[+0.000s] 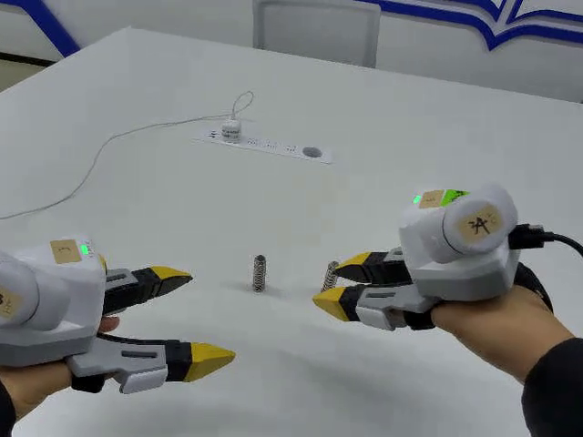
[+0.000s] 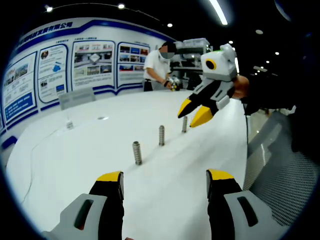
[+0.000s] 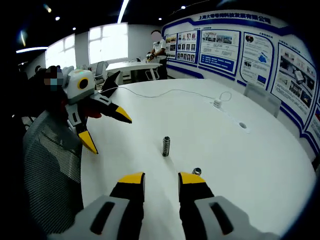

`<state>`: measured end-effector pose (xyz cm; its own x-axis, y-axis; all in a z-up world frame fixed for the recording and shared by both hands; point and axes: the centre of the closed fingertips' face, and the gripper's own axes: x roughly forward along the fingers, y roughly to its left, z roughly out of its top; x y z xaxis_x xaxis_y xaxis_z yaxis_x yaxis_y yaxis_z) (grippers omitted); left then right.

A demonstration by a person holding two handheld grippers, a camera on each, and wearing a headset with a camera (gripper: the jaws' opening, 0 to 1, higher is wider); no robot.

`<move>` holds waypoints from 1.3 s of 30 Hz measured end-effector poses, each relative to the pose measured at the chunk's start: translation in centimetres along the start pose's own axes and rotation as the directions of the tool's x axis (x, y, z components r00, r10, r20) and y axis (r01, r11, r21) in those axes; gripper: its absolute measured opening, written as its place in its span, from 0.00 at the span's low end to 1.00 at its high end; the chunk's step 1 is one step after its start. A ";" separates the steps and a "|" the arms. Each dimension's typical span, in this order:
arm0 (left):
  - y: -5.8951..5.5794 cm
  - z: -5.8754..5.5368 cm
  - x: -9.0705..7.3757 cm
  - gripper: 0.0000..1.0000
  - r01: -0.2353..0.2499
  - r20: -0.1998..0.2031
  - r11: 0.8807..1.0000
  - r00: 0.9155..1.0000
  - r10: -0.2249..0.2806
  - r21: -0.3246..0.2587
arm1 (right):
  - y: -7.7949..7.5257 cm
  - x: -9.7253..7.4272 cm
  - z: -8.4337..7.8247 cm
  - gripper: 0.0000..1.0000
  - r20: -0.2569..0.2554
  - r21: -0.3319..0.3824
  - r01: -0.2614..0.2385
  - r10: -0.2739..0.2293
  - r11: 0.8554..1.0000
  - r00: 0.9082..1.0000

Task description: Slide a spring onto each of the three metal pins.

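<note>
Three short upright pins stand in a row on the white table, each ribbed like a coiled spring: the near pin (image 2: 137, 152), the middle pin (image 2: 161, 135) and the far pin (image 2: 184, 124). One pin (image 1: 260, 273) stands free at the table's middle, and another pin (image 1: 330, 276) is half hidden behind my right gripper (image 1: 335, 284). That gripper is open by a narrow gap with nothing in it, and a pin (image 3: 197, 171) sits just beyond its right jaw tip. My left gripper (image 1: 196, 314) is wide open and empty, short of the row.
A white power strip (image 1: 264, 144) with a plug and a thin cable (image 1: 109, 141) lies farther back on the table. A grey chair (image 1: 314, 27) stands at the far edge. A mesh chair back (image 3: 50, 165) is beside the table. A person (image 2: 157, 67) stands in the background.
</note>
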<state>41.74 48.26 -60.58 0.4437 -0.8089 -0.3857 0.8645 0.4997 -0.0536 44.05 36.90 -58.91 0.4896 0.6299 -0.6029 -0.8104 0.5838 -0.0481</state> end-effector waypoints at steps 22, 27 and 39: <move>-0.3 0.1 0.0 0.69 0.010 -0.001 1.000 1.000 -0.010 0.010 | -2.2 -6.3 -5.1 0.32 0.081 0.112 0.130 -0.139 0.985 0.987; -0.4 0.1 0.0 0.70 0.010 -0.001 1.000 1.000 -0.010 0.010 | -2.6 -7.3 -5.9 0.34 0.101 0.099 0.143 -0.153 0.985 0.983; -0.3 0.0 0.1 0.69 0.008 0.000 1.000 1.000 -0.008 0.005 | -3.5 -9.0 -8.3 0.44 0.143 0.131 0.178 -0.196 0.975 0.970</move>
<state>41.53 48.04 -60.56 0.4368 -0.8128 -0.3854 0.8691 0.4918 -0.0521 39.86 24.93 -59.88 0.6799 0.5698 -0.4616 -0.6612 0.7485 -0.0498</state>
